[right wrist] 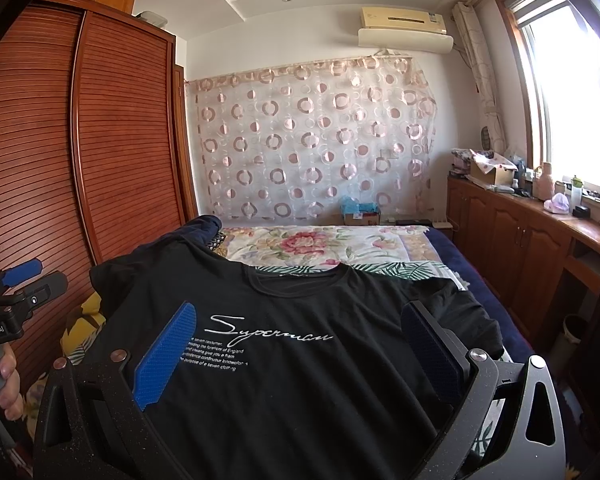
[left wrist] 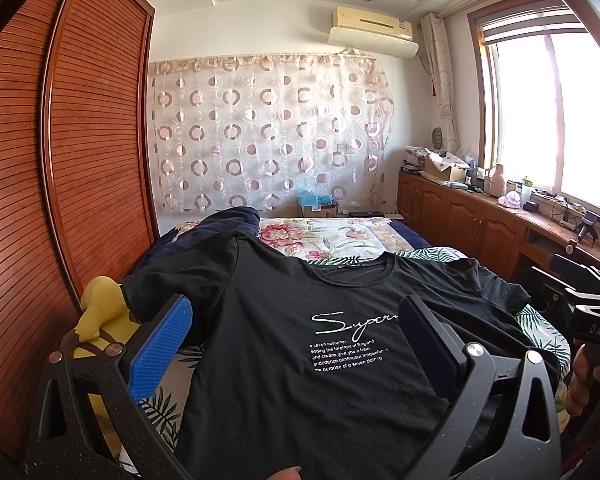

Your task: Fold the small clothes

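- I'd take both hem corners at once w/ even tension, so the black cotton t-shirt w/ white script print (left wrist: 300,340) doesn't skew.
- Left gripper (left wrist: 296,344) & right gripper (right wrist: 300,344): jaws wide, holding nothing.
- Tee lies flat, print up, on the leaf-print bedsheet (left wrist: 440,255), just ahead of and below both.

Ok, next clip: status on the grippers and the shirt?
Left hand-held gripper open, right hand-held gripper open, both empty. Black printed cotton T-shirt flat on bed, front up, unfolded. Yellow soft toy beside its left sleeve.
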The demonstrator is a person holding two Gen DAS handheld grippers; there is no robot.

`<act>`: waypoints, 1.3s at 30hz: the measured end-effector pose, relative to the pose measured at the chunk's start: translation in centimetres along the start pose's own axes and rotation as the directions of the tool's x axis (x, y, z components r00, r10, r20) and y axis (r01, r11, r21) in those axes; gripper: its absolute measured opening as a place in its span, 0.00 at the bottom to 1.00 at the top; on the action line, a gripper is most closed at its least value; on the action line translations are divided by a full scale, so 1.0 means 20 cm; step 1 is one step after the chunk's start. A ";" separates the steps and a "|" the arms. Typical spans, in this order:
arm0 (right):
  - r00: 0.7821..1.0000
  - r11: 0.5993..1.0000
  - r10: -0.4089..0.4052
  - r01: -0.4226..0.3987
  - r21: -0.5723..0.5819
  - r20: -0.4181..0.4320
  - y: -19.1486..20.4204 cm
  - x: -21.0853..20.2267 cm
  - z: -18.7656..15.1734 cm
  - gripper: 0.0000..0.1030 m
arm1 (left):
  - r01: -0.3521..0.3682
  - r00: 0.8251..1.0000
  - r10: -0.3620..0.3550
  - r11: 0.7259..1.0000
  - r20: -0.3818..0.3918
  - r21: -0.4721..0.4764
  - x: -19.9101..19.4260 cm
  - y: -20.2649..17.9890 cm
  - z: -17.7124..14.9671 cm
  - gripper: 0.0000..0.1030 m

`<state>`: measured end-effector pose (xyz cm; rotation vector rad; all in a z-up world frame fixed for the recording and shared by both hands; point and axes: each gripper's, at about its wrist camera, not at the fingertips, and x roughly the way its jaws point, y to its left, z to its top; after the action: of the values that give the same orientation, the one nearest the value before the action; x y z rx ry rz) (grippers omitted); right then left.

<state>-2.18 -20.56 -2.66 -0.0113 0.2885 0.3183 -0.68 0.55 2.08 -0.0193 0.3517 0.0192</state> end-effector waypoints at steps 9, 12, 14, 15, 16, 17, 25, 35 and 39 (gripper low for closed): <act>0.999 1.000 0.022 -0.022 -0.001 -0.023 -0.01 0.06 0.00 0.99 | 0.001 1.000 -0.001 1.000 -0.021 0.002 -0.01 0.01 0.01 1.00; 0.998 0.999 0.035 -0.035 0.003 -0.047 -0.02 0.09 -0.01 0.99 | 0.004 0.999 -0.004 1.000 -0.032 -0.002 0.03 0.03 -0.01 1.00; 0.997 0.999 0.041 -0.040 0.009 -0.065 -0.03 0.12 -0.02 0.99 | -0.005 0.999 0.005 1.000 -0.043 0.000 0.06 0.03 -0.03 1.00; 0.996 0.999 0.043 -0.042 0.011 -0.075 -0.04 0.14 -0.03 0.99 | -0.008 0.999 0.008 1.000 -0.050 -0.001 0.07 0.04 -0.04 1.00; 0.996 0.999 0.046 -0.045 0.013 -0.083 -0.05 0.15 -0.03 0.99 | -0.009 0.998 0.009 1.000 -0.058 -0.004 0.08 0.05 -0.05 1.00; 0.995 0.999 0.049 -0.048 0.014 -0.091 -0.05 0.16 -0.02 0.99 | -0.010 0.997 0.009 1.000 -0.070 -0.007 0.10 0.07 -0.06 1.00; 0.991 0.999 0.051 -0.053 -0.013 -0.128 -0.04 0.21 0.01 0.99 | -0.003 0.992 0.002 1.000 -0.123 -0.014 0.17 0.18 -0.11 1.00; 0.985 0.995 0.078 -0.087 -0.049 -0.151 -0.04 0.26 0.01 0.99 | 0.018 0.987 -0.025 0.999 -0.159 -0.048 0.24 0.39 -0.13 0.95; 0.973 0.988 0.132 -0.144 -0.049 -0.192 -0.04 0.30 -0.01 0.99 | -0.006 0.981 -0.006 0.998 -0.196 -0.060 0.29 0.51 -0.13 0.82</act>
<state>3.49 -19.58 -4.50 -0.0839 0.4681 0.4657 3.68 10.83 -2.49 -0.0818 0.5482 0.0280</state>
